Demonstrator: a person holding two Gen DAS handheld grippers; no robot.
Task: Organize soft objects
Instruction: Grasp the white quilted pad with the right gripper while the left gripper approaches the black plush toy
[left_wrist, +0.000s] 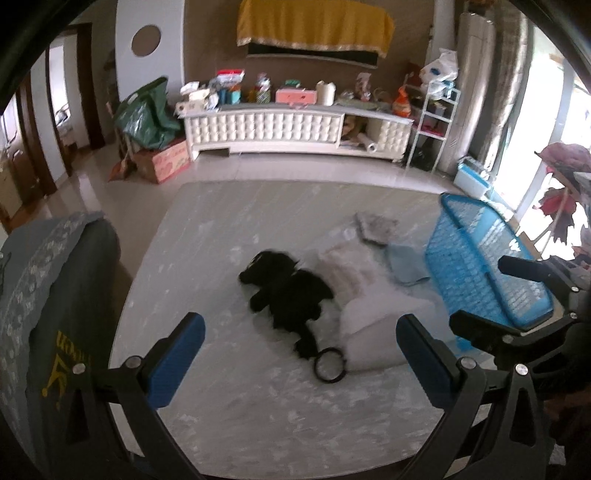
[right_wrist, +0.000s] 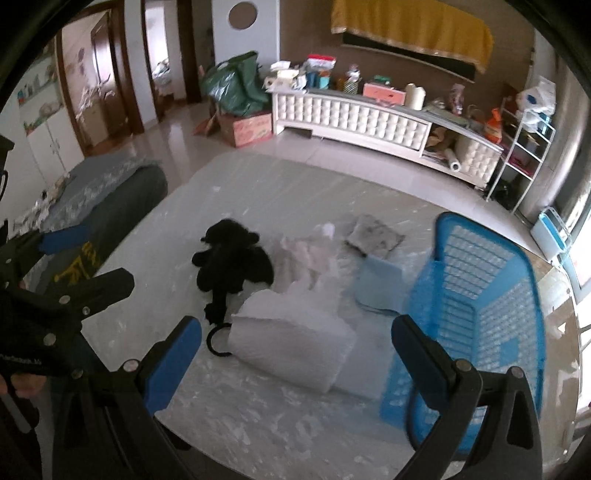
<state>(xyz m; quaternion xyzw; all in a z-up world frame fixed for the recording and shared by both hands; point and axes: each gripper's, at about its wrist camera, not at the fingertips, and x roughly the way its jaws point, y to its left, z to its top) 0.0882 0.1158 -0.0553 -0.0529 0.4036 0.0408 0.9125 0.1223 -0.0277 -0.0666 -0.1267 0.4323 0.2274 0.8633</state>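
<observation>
On the pale marbled table (right_wrist: 258, 424) the black plush toy (left_wrist: 284, 291), white pillow (right_wrist: 291, 350) and folded cloths lie loose beside my empty blue basket (right_wrist: 491, 321), so I'm holding left gripper (left_wrist: 301, 363) and right gripper (right_wrist: 295, 363) spread wide above them, ready to pick.

Window glare right, soft blur, fisheye vignetting

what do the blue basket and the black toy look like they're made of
Blue basket: likely rigid moulded plastic, going by the regular lattice of holes and slight sheen. Black toy: looks like plush fabric, matte and fuzzy at the edges, with floppy limbs; the black ring at its tail looks harder, material unclear.
</observation>
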